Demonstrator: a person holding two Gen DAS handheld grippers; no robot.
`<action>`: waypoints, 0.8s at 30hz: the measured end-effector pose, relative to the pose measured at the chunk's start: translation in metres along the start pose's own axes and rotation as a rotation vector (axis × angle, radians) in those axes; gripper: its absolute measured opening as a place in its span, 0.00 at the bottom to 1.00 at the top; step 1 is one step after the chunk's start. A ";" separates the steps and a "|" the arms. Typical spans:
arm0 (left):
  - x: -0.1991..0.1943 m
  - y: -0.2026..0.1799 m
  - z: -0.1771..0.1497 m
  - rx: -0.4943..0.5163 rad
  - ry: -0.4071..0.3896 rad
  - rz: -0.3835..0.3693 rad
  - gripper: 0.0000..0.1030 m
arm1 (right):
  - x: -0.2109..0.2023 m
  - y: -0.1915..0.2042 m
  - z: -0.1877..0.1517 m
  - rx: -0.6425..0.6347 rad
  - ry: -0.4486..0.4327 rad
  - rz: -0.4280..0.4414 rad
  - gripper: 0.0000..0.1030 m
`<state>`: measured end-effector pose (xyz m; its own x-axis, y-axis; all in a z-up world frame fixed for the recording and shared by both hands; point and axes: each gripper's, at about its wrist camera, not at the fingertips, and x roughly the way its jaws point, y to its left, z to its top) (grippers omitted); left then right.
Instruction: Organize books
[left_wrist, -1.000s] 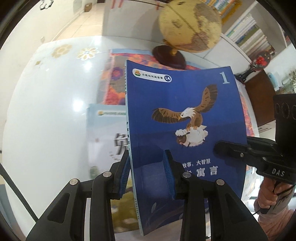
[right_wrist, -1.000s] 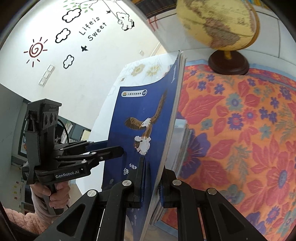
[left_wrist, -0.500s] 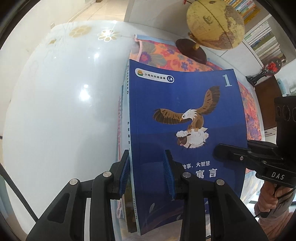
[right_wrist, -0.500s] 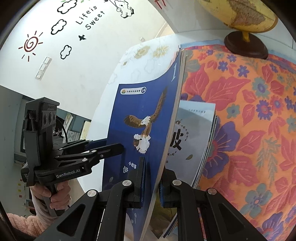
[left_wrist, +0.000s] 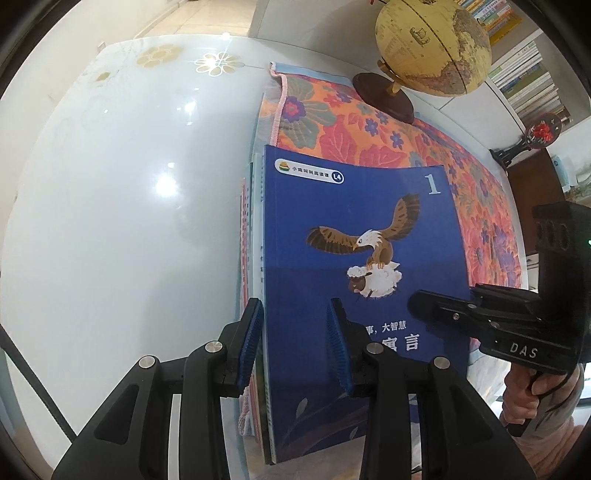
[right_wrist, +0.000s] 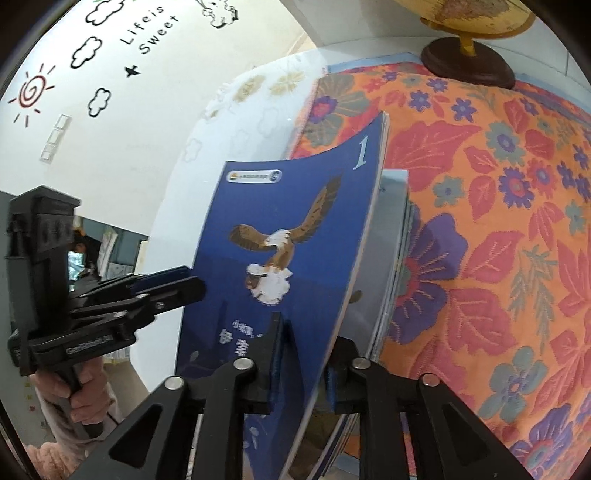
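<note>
Lowered since the earlier frames, the blue book (left_wrist: 354, 258) now rests on the stack of books (left_wrist: 249, 236) that then lay apart beneath it. Nearest, the left gripper (left_wrist: 295, 343) straddles the book's spine edge; its pads stand at either side of that edge, whether pressing cannot be told. The right gripper (right_wrist: 303, 358) takes the opposite, open edge, and its jaws have just been opening, the cover between them with a visible gap at the right pad (right_wrist: 332, 373), so the hold appears released. Beyond, the book's long axis runs away from both grippers, parallel to their fingers, along the near edge of the flowered cloth (left_wrist: 369, 129) where it meets the white table (left_wrist: 110, 184). Farthest stands the globe (left_wrist: 432, 44). Judged next: squaring the book to the stack, the left gripper being nearer the spines.
</note>
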<state>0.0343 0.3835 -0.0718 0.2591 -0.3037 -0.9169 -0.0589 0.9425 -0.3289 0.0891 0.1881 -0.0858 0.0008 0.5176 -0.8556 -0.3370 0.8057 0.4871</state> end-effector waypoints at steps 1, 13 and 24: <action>-0.001 0.001 -0.001 -0.003 -0.002 -0.005 0.32 | 0.001 -0.001 0.001 0.010 0.002 0.002 0.20; -0.003 -0.010 -0.003 0.030 -0.005 -0.041 0.32 | 0.006 -0.001 0.002 0.031 -0.010 0.006 0.24; 0.005 -0.023 -0.013 0.091 -0.024 0.020 0.32 | -0.018 -0.012 -0.014 0.057 -0.097 -0.223 0.36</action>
<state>0.0242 0.3590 -0.0716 0.2820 -0.2824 -0.9169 0.0237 0.9575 -0.2876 0.0796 0.1650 -0.0790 0.1608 0.3482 -0.9235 -0.2645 0.9167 0.2996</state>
